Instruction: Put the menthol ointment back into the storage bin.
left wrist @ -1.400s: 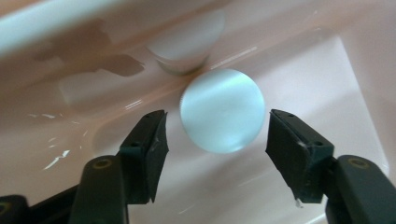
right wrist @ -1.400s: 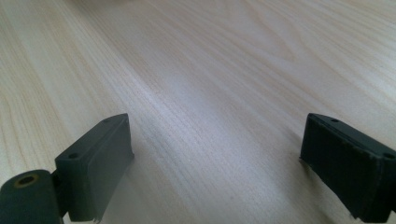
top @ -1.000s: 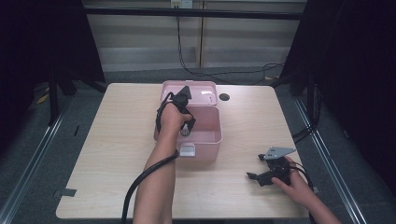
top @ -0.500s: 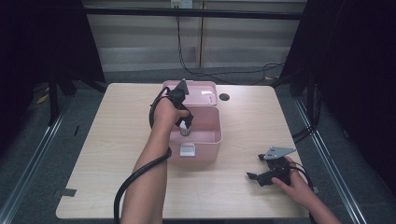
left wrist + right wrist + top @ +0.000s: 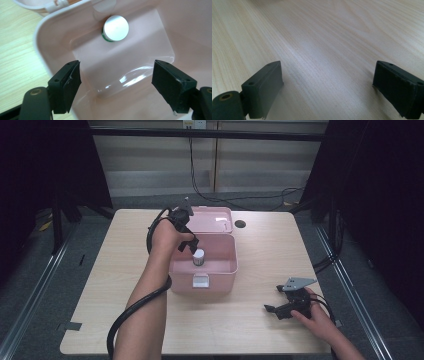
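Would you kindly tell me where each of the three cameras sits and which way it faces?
High view: above the person's side, facing forward and down on the table; both forearms, left gripper and right gripper show.
Left gripper view: on the left gripper, looking down into the pink box at a white-capped bottle; open jaws show.
Right gripper view: on the right gripper, facing along bare tabletop; open jaws show.
Shared: high and left gripper views both show box and bottle.

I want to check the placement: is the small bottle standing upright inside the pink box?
Yes, upright. The small bottle stands on the floor of the pink box, its round white cap facing up, free of the left gripper.
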The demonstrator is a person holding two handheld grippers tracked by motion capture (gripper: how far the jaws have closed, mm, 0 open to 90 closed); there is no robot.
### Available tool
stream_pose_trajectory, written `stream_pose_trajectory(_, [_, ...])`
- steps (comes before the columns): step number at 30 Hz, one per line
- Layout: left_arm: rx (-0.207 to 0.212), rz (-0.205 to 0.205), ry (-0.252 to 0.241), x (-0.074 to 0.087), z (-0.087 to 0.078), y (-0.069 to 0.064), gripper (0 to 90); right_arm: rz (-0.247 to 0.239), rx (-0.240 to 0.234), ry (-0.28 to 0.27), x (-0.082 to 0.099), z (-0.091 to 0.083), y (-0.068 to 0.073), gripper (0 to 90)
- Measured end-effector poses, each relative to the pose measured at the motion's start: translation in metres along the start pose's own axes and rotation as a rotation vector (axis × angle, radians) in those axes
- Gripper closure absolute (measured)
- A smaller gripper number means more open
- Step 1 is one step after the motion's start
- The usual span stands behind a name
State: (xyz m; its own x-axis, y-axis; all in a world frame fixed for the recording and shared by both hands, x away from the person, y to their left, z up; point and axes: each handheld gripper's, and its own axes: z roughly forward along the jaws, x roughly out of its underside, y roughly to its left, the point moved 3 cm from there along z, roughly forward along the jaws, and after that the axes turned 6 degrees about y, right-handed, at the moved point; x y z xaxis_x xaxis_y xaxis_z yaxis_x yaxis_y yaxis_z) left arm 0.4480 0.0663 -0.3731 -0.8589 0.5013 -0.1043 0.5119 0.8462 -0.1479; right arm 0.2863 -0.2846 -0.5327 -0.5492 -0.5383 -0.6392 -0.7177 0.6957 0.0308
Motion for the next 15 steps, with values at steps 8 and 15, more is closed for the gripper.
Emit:
stream_pose_trajectory(8, [0.005, -0.009, -0.007, 0.01, -0.011, 0.007, 22.8, -0.002, 0.002, -0.001, 0.0, 0.0, 0.0, 8.3])
stream_pose_trajectory(15, [0.012, -0.025, -0.018, 0.019, -0.018, 0.015, 22.5, -0.001, 0.003, 0.0, 0.0, 0.0, 0.0, 8.4])
